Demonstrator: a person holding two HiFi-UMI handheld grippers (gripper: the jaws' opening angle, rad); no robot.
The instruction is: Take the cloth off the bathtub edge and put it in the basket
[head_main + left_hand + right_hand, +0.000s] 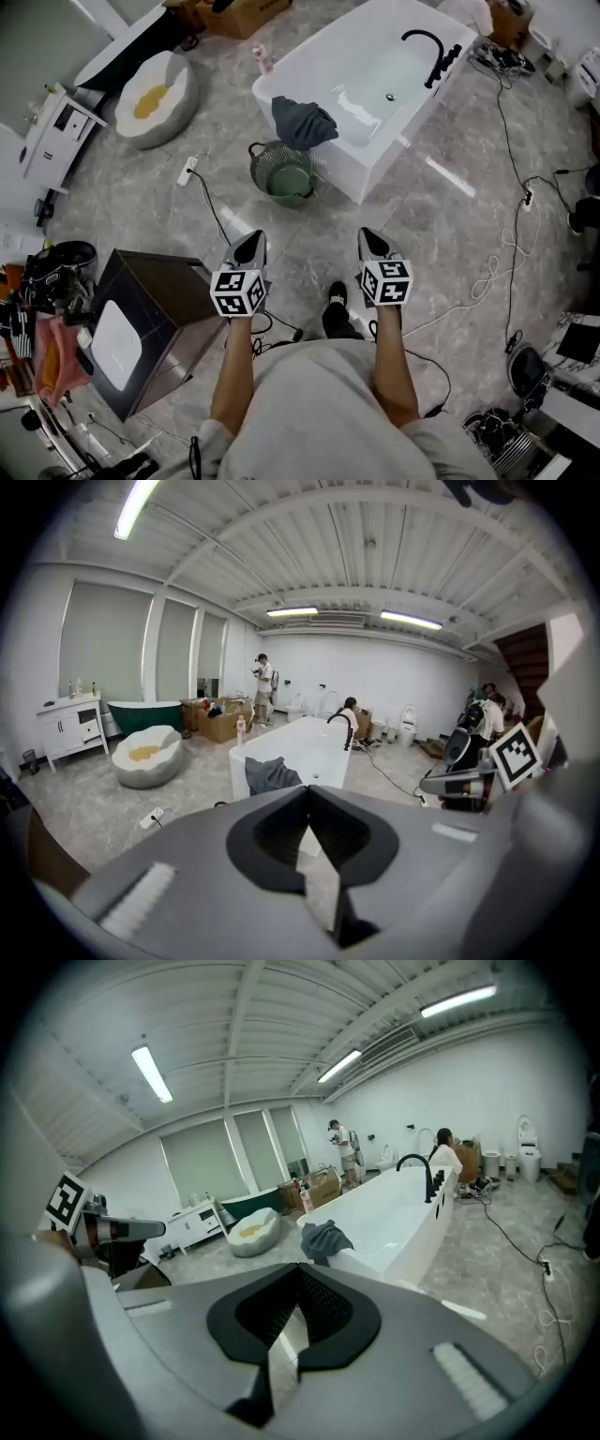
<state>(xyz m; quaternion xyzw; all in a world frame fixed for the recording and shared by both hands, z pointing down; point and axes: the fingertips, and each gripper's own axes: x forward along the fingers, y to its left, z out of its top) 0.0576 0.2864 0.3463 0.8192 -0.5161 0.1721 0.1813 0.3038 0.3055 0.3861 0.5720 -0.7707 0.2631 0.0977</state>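
Note:
A dark grey-blue cloth (302, 122) hangs over the near corner edge of the white bathtub (375, 141). A green wire basket (286, 175) stands on the floor just below it. My left gripper (251, 240) and right gripper (371, 236) are side by side over the floor, well short of the tub, both shut and empty. In the left gripper view, the cloth (270, 774) lies ahead above the shut left gripper (307, 795). In the right gripper view, the cloth (323, 1238) drapes the bathtub (403, 1218) ahead of the right gripper (300, 1275).
A dark cabinet with a white panel (150, 323) stands at my left. An egg-shaped white seat with a yellow cushion (155, 98) is far left. A power strip (187, 170) and cables (511, 253) lie on the floor. A black faucet (429, 49) is on the tub. People stand at the far wall.

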